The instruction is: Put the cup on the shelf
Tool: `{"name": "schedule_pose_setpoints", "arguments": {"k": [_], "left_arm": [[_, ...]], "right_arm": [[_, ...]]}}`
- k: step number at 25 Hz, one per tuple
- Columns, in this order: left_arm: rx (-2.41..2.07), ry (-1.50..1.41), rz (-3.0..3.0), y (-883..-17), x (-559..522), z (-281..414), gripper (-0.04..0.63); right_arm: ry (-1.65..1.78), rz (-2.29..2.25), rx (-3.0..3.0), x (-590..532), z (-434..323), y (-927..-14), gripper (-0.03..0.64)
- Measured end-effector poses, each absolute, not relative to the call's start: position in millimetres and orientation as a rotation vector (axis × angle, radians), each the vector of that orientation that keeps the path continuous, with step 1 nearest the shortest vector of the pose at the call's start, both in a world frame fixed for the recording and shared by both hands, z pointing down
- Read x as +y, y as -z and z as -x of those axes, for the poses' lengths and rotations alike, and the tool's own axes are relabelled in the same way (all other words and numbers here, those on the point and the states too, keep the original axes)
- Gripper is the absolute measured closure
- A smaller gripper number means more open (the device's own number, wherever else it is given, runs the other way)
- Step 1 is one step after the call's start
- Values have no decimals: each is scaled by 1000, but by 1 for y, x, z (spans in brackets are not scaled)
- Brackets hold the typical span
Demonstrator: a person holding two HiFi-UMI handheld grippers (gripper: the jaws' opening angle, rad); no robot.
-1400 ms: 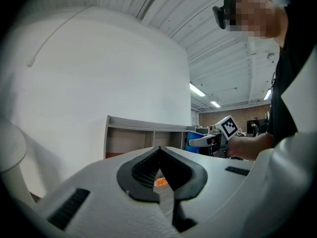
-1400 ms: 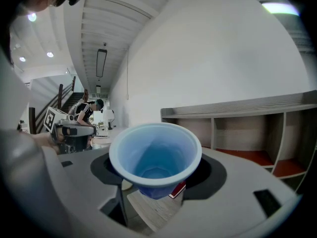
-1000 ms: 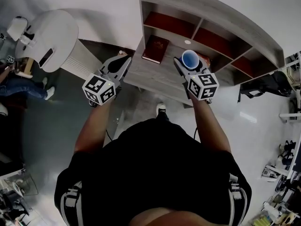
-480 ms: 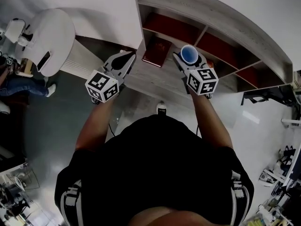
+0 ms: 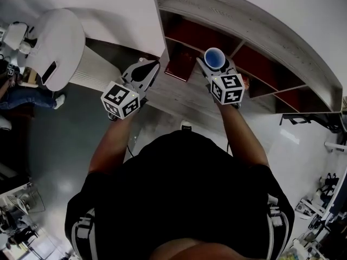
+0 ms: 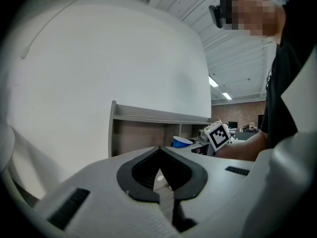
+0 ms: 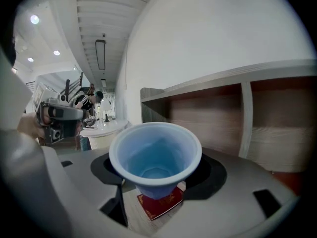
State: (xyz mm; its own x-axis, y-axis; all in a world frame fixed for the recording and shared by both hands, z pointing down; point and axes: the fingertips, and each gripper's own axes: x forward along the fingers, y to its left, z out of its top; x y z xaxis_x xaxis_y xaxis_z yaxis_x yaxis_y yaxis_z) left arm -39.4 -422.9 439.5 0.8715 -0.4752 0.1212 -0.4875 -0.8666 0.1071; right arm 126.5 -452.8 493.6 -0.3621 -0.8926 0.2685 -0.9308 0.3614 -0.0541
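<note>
A blue cup (image 5: 214, 57) (image 7: 155, 155) stands upright between the jaws of my right gripper (image 5: 216, 68) (image 7: 158, 171), which is shut on its lower part. The cup hangs in front of the grey wooden shelf (image 5: 244, 20) (image 7: 233, 78), at the mouth of a red-backed compartment. A dark red book (image 5: 178, 69) (image 7: 158, 206) lies on the lower board, below and left of the cup. My left gripper (image 5: 146, 69) (image 6: 159, 155) is held level to the left of the book with its fingers together and nothing in them. The cup (image 6: 182, 142) also shows in the left gripper view.
A round white table (image 5: 57, 42) stands to the left of the shelf, with a person (image 5: 16, 97) seated beside it. The shelf (image 6: 148, 115) stands against a white wall. The upright dividers of the shelf flank the cup's compartment.
Both grippers have moved forward toward the shelf. The cup has travelled with the right gripper from over the lower board's front to the compartment's mouth.
</note>
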Motion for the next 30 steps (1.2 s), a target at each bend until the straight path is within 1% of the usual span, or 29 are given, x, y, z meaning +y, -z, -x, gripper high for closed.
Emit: {"name": "schedule_pose_setpoints", "arguments": {"k": [19, 30], "left_arm": [[-828, -206, -2815, -467, -465, 35, 580], [-868, -201, -2807, -461, -473, 32, 580]], "right_arm": [[-317, -1571, -2428, -557, -128, -529, 311], [-300, -1523, -2396, -587, -131, -542, 311]]}}
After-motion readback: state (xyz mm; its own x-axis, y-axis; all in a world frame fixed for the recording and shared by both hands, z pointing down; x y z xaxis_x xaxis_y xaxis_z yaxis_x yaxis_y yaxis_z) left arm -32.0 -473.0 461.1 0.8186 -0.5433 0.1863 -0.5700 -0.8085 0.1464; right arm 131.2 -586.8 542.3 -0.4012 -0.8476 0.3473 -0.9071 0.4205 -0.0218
